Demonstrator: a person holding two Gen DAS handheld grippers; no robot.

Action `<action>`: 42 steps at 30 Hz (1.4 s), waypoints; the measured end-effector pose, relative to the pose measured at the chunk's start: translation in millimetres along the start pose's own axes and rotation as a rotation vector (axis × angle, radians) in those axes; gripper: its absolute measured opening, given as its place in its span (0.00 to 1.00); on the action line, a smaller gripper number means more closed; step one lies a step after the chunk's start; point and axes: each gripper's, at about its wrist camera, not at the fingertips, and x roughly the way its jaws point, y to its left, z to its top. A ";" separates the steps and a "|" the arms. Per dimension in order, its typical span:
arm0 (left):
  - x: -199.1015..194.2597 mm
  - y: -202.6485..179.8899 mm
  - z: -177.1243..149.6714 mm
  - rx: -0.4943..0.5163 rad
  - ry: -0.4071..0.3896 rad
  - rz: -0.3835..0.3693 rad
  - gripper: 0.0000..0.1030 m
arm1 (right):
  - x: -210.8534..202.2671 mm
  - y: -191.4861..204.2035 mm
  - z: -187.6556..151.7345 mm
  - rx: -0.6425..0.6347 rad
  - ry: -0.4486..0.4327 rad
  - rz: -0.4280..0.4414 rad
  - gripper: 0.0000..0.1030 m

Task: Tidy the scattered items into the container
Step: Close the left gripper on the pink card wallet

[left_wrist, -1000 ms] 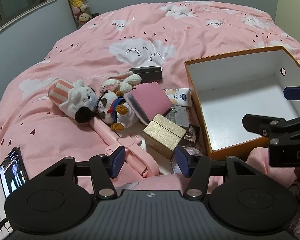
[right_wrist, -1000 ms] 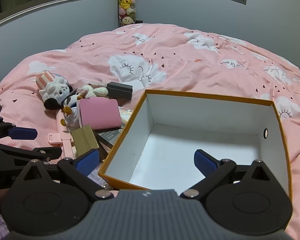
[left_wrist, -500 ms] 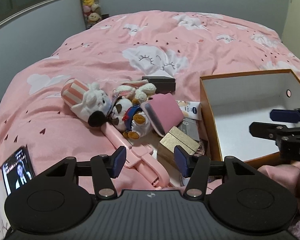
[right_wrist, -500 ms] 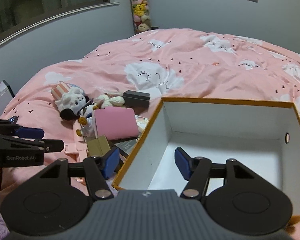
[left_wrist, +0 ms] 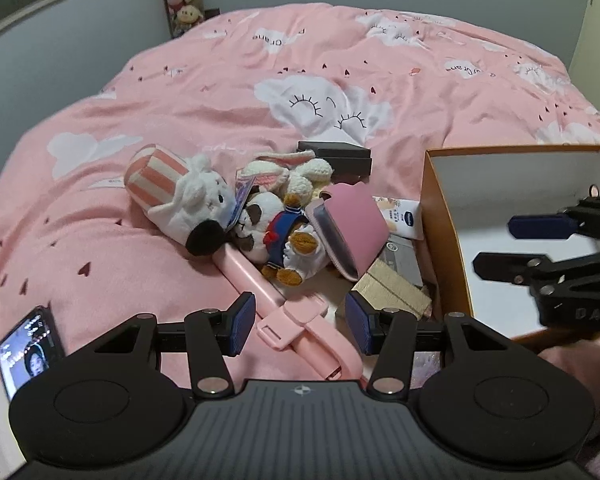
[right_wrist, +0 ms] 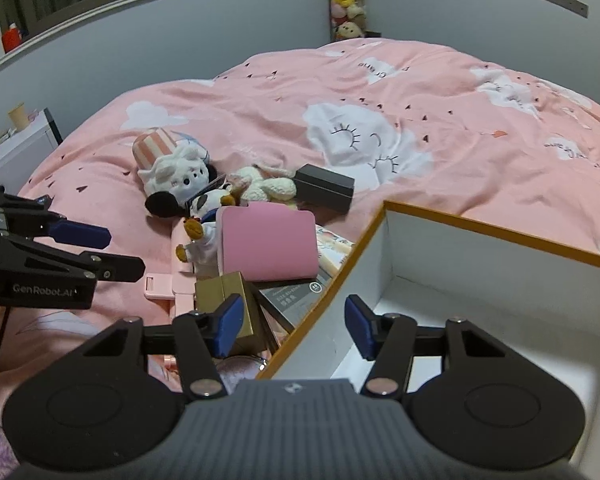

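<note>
A pink cloud-print duvet covers the bed far ahead of both pairs of jaws. The orange-edged cardboard box with a white inside sits open; its near-left corner lies between the right gripper's fingers, which stand wide and hold nothing. From the left gripper the box is ahead to the right. That gripper's jaws also gape, empty, with the pink selfie-stick holder lying on the duvet in the gap between them.

Ahead of the left jaws lies the heap. The striped-hat white plush is ahead and left. A sailor panda plush is straight ahead, touching it. A cream crochet bunny lies just beyond them. A pink pouch leans ahead and slightly right, over a gold box that sits just past the right fingertip. A black box lies farthest. A white cream tube lies beside the box wall. A lit phone lies left of the left finger.
</note>
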 end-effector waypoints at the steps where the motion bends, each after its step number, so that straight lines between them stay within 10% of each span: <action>1: 2.0 2.4 2.9 -0.010 0.006 -0.013 0.57 | 3.6 0.4 2.0 -0.011 0.004 0.004 0.54; 28: 95.0 -7.7 60.0 -0.012 0.078 -0.132 0.55 | 52.0 -16.7 25.2 -0.043 0.039 0.013 0.53; 32: 92.4 -14.8 60.7 0.016 0.069 -0.157 0.36 | 57.2 -17.8 23.8 -0.041 0.054 0.023 0.53; 39: 112.4 -28.8 57.3 0.026 0.123 -0.191 0.33 | 61.4 -17.5 20.8 -0.050 0.066 0.032 0.52; 42: 114.8 -31.4 55.2 0.021 0.116 -0.203 0.13 | 60.0 -16.7 19.9 -0.066 0.063 0.031 0.52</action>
